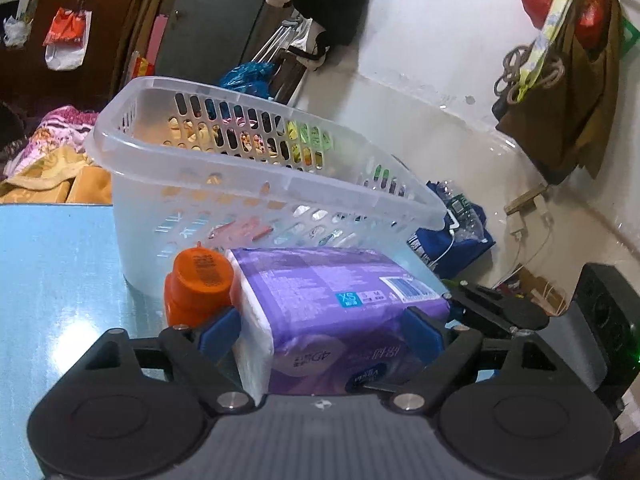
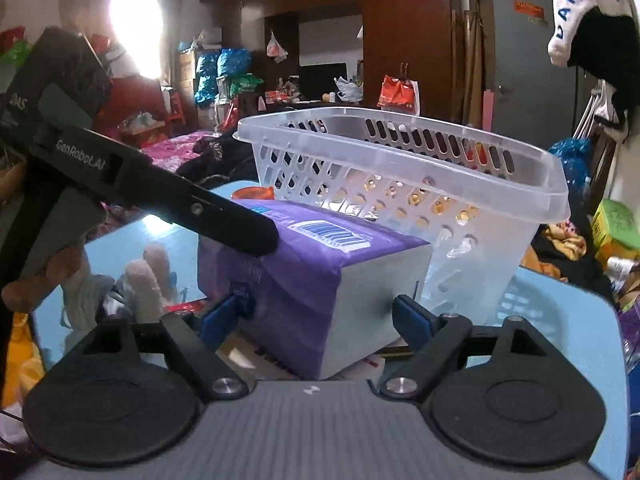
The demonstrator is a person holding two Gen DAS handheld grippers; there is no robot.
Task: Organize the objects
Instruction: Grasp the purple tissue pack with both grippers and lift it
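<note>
Straddling the purple plastic-wrapped tissue pack [image 1: 340, 304] from both ends, I have my left gripper [image 1: 320, 330] spread wide, its blue pads either on or just off the pack's sides at the lower middle of the left wrist frame; I cannot tell whether they press it. My right gripper [image 2: 320, 316] is likewise spread wide around the pack's white end face, low in the centre of the right wrist frame, and contact there is also unclear.

The pack lies flat on the glossy light-blue tabletop [image 1: 60, 280]. In the left view its long axis runs away from me, toward the translucent white slotted plastic basket [image 1: 248, 168] that fills the middle of that frame, just behind the pack. An orange plastic bottle cap [image 1: 202, 276] sits just beside the pack's left edge, close against my left pad.

In the right view the basket stands at centre right, behind and to the right of the pack, and my left gripper crosses in from the upper left, its tip over the pack's top.

I judge the left one better lined up: the pack's length points straight at the basket wall, so the lift must clear that rim.
</note>
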